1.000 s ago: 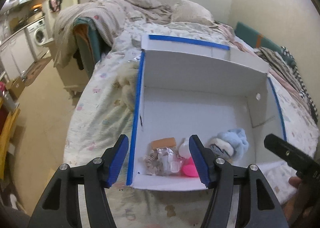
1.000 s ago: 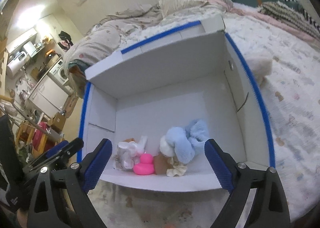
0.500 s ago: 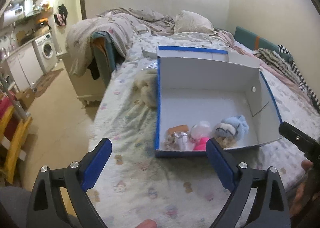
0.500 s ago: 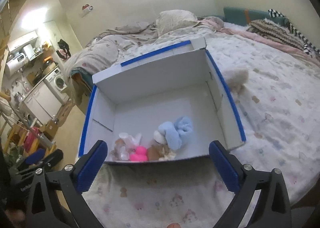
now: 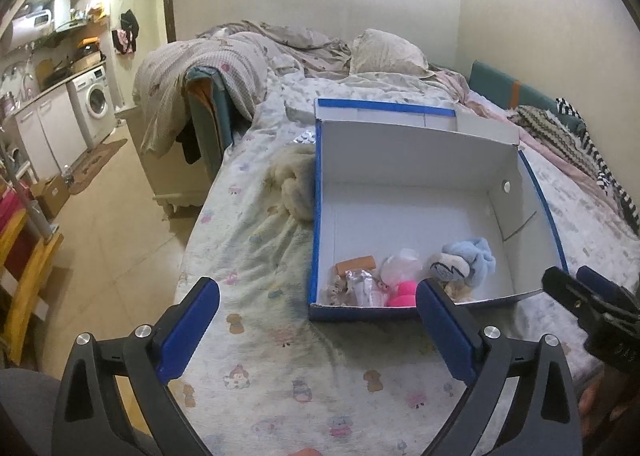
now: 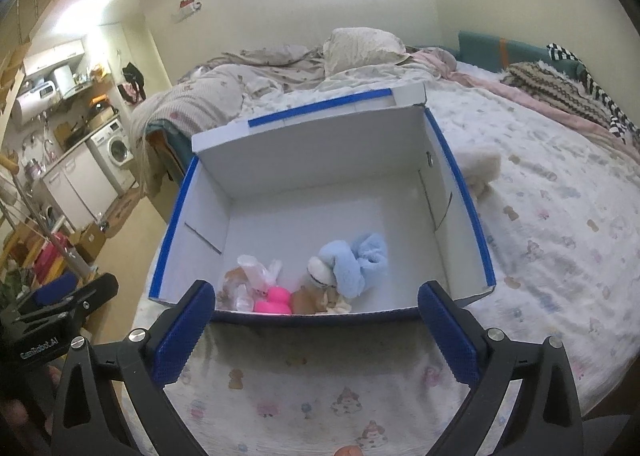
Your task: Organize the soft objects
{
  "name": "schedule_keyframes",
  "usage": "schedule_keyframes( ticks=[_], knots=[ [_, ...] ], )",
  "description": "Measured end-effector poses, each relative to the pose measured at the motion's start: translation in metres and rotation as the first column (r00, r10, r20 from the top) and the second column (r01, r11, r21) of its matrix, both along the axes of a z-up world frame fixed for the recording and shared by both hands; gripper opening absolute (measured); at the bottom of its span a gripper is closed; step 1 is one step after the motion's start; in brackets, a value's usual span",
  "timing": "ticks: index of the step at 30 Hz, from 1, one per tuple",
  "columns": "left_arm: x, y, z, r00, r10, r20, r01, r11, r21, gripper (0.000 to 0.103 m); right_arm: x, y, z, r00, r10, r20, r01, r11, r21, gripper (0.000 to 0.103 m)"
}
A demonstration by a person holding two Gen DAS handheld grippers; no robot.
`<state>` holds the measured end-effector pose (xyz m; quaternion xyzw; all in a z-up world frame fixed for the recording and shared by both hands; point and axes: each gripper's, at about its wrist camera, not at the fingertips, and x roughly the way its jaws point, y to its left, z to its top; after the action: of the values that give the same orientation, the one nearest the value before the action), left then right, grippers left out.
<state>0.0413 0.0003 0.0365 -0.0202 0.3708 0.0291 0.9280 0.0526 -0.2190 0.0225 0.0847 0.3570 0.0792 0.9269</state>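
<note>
A white cardboard box with blue-taped edges lies open on the bed. Along its near wall lie a light blue plush, a pink toy, a clear packet and a brown piece. My left gripper hovers over the sheet in front of the box. Its jaws are opening wide with nothing between them. My right gripper stands open and empty before the box's near wall, with the blue plush and pink toy beyond it. A cream fluffy item lies outside the box.
The bed sheet has printed figures. A rumpled duvet and pillow lie behind the box, striped blankets at the right. The bed's left edge drops to a tiled floor with a washing machine and a yellow frame.
Both grippers have drawn back from the box, which now looks smaller and farther. The left jaws have spread from half open to wide. The items in the box have not moved.
</note>
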Motion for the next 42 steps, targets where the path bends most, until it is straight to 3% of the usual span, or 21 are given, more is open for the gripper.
schedule_keyframes(
  ticks=[42],
  knots=[
    [0.0001, -0.0060, 0.0004, 1.000, -0.023, 0.011, 0.023, 1.000, -0.020, 0.098, 0.0036, 0.0035, -0.0030, 1.000, -0.008, -0.018, 0.008, 1.000, -0.029, 0.103]
  ],
)
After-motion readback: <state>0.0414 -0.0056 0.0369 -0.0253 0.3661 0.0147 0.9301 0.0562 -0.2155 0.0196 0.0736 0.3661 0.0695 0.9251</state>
